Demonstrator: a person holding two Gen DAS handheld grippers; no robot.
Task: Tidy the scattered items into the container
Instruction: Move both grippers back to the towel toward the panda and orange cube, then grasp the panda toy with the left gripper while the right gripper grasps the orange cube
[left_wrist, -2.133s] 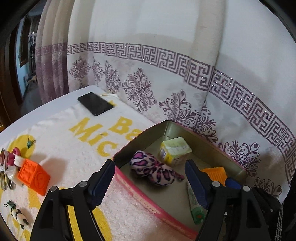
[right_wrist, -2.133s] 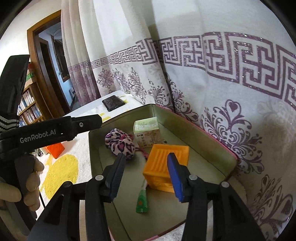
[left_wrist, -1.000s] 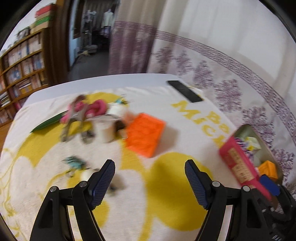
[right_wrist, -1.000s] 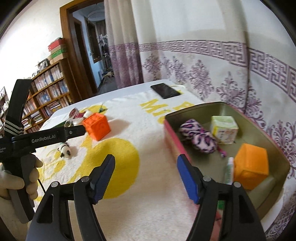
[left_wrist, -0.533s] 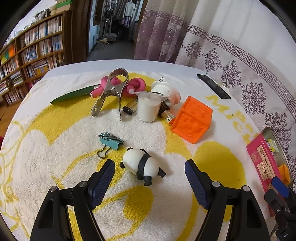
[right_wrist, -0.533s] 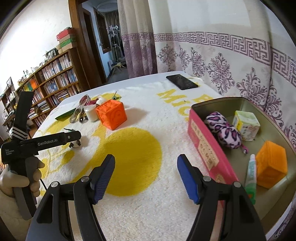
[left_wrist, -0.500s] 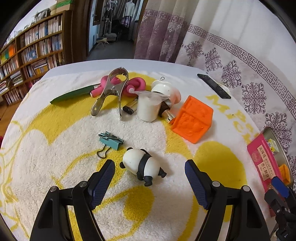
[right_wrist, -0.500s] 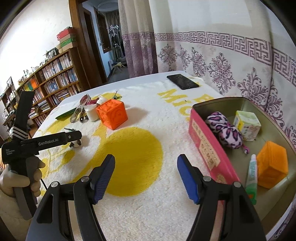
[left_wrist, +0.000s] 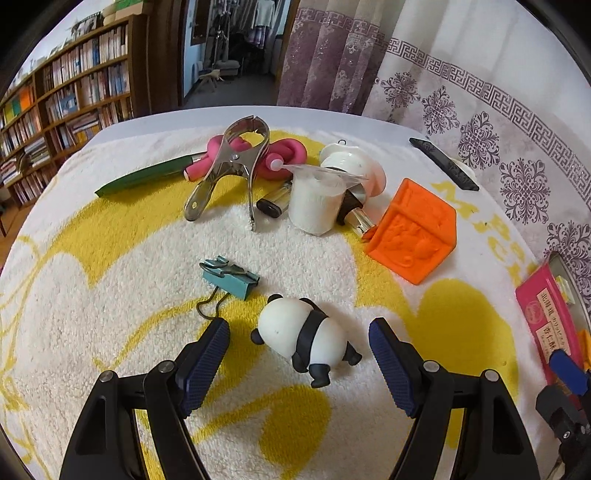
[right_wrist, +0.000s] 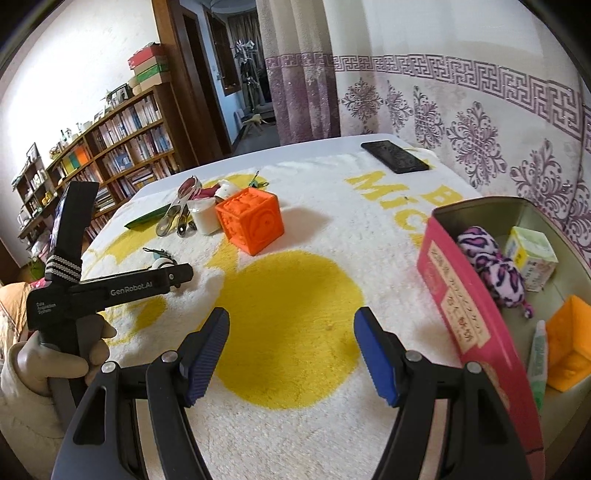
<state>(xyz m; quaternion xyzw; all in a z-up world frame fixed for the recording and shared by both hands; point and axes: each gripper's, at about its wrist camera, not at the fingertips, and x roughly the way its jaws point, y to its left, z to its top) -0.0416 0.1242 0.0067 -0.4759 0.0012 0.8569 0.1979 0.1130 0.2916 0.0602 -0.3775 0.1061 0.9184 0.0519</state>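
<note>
My left tongs have just been closing a little, yet stand apart around the panda toy, pads not touching it. My right tongs gape empty over the yellow-patterned towel. Beyond the panda lie a teal binder clip and an orange cube. The container sits at the right.

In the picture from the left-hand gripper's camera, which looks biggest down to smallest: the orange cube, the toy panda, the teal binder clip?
1. Orange cube looks largest, though it lies farther from the camera.
2. Toy panda comes close behind, but nearness to the lens enlarges it, so this gap is unsure.
3. Teal binder clip is clearly smallest.
</note>
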